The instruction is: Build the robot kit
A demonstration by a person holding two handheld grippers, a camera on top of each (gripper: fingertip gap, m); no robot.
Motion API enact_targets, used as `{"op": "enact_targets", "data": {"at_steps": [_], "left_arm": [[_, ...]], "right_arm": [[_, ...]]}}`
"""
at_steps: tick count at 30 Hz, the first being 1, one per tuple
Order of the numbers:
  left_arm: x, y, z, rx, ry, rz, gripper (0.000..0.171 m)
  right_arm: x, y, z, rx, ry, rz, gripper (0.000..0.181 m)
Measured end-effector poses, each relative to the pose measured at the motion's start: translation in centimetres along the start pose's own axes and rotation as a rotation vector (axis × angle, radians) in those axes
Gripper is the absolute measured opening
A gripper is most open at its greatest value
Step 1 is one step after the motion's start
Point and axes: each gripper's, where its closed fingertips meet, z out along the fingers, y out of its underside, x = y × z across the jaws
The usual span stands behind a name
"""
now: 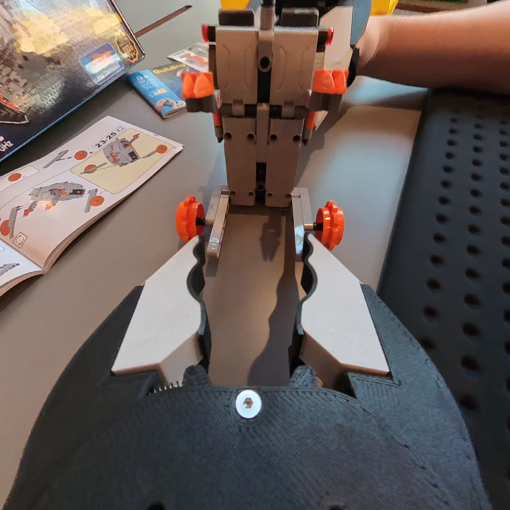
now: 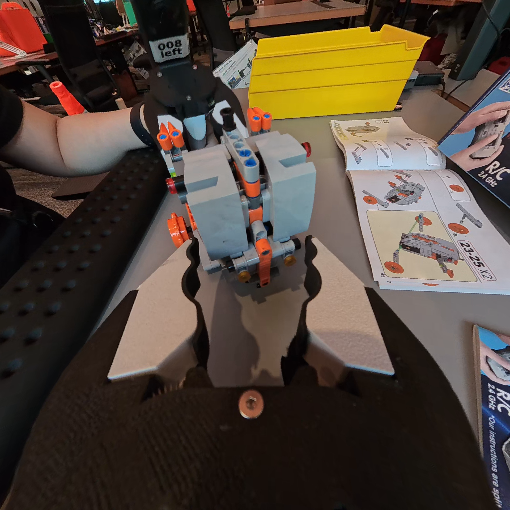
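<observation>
Grey table [image 2: 345,234]: yellow bin [image 2: 331,77], open booklet [image 2: 414,215] beside model [image 2: 248,198]

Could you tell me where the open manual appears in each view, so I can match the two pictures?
Left wrist view: the manual lies on the table at the left edge, left of the grey-and-orange model.
Right wrist view: the manual lies at the right, right of the model, below the yellow bin.
Shared landmark: the model, standing ahead of both grippers.
</observation>
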Motion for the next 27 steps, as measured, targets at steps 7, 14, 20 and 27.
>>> {"op": "enact_targets", "data": {"at_steps": [7, 14, 20, 27], "left_arm": [[0.26, 0.84, 0.44, -0.051, -0.020, 0.063, 0.076], [0.22, 0.80, 0.38, -0.052, -0.033, 0.084, 0.075], [0.14, 0.88, 0.43, -0.048, -0.028, 0.080, 0.073], [0.12, 0.93, 0.47, -0.050, -0.029, 0.079, 0.072]], "right_arm": [[0.04, -0.02, -0.04, 0.002, 0.001, 0.005, 0.076], [0.00, 0.02, -0.02, -0.001, -0.001, 0.005, 0.076], [-0.02, 0.04, 0.01, -0.003, -0.001, 0.003, 0.075], [-0.26, 0.10, 0.16, -0.011, -0.002, -0.012, 0.075]]}}
